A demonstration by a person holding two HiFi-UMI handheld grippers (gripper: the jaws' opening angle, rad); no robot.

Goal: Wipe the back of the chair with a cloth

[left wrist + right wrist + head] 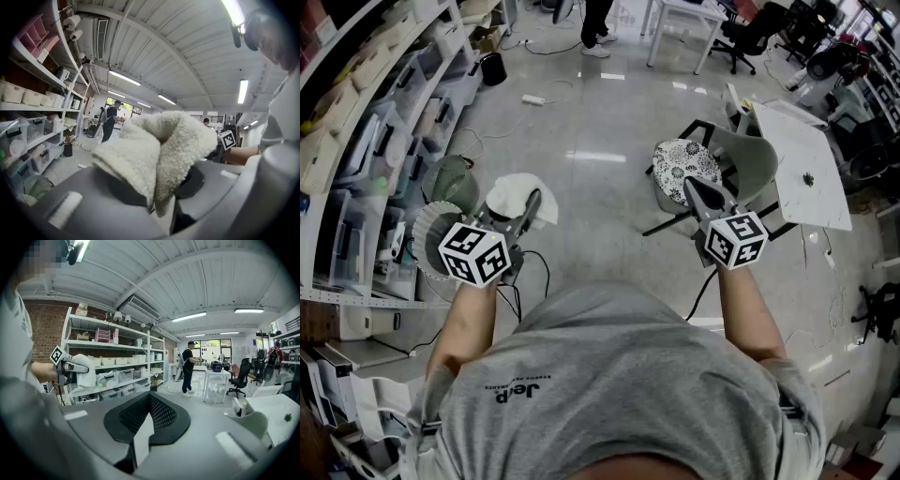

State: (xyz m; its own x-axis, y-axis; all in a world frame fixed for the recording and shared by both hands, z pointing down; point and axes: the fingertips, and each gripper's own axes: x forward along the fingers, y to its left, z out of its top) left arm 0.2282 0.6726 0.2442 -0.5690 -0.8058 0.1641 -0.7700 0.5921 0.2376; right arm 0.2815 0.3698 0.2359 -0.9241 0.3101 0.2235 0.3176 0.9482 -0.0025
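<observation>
A fluffy white cloth (517,198) is pinched in my left gripper (528,212), which is shut on it and held up at the left over the floor. In the left gripper view the cloth (154,150) bulges out of the jaws and hides the fingertips. The chair has a grey-green shell back (752,159) and a patterned seat cushion (682,165); it stands ahead at the right. My right gripper (694,194) is shut on nothing, its tip just in front of the cushion's near edge. The right gripper view shows the chair's shell (252,423) low at the right.
A white table (806,164) stands right behind the chair. Shelves with boxes (366,141) line the left side, with a fan (441,234) and cables on the floor below. A person (188,366) stands far off by a small white table (215,380) and office chairs.
</observation>
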